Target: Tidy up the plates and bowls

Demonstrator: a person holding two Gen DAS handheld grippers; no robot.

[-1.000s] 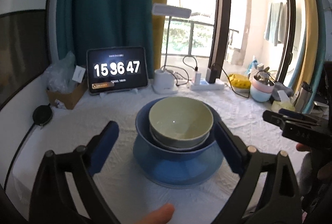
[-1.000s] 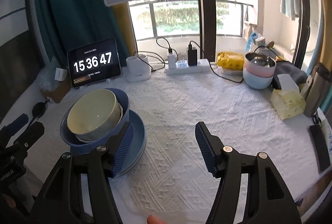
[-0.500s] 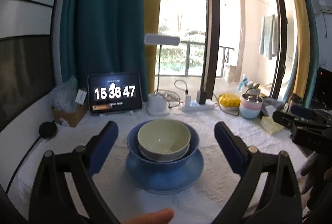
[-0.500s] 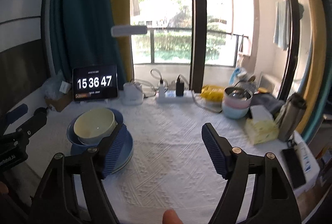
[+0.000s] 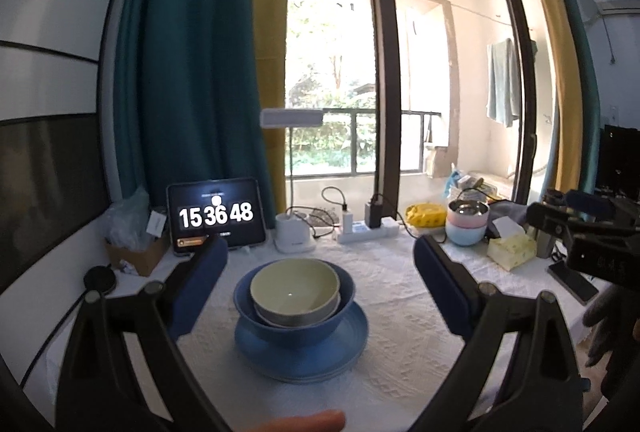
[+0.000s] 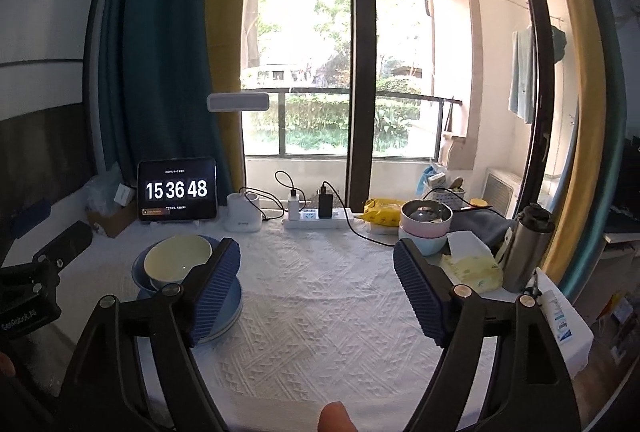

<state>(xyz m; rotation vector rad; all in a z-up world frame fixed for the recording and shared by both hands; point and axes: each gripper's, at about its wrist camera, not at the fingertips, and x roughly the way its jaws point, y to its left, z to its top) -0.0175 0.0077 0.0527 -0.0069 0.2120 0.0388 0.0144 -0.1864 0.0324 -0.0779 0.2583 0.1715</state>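
Our left tongs (image 5: 320,284) gape empty; our right tongs (image 6: 316,288) are opening, empty. The pale green bowl (image 5: 295,290) sits in the blue bowl (image 5: 296,328).

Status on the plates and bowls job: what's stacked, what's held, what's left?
Done: the cream bowl is nested in the blue bowl, which sits on the blue plate, one stack on the white tablecloth. In hand: nothing. The left gripper stands open and empty; the right gripper has its jaws opening with nothing between them. Left: no other loose plates show, so it looks about finished.
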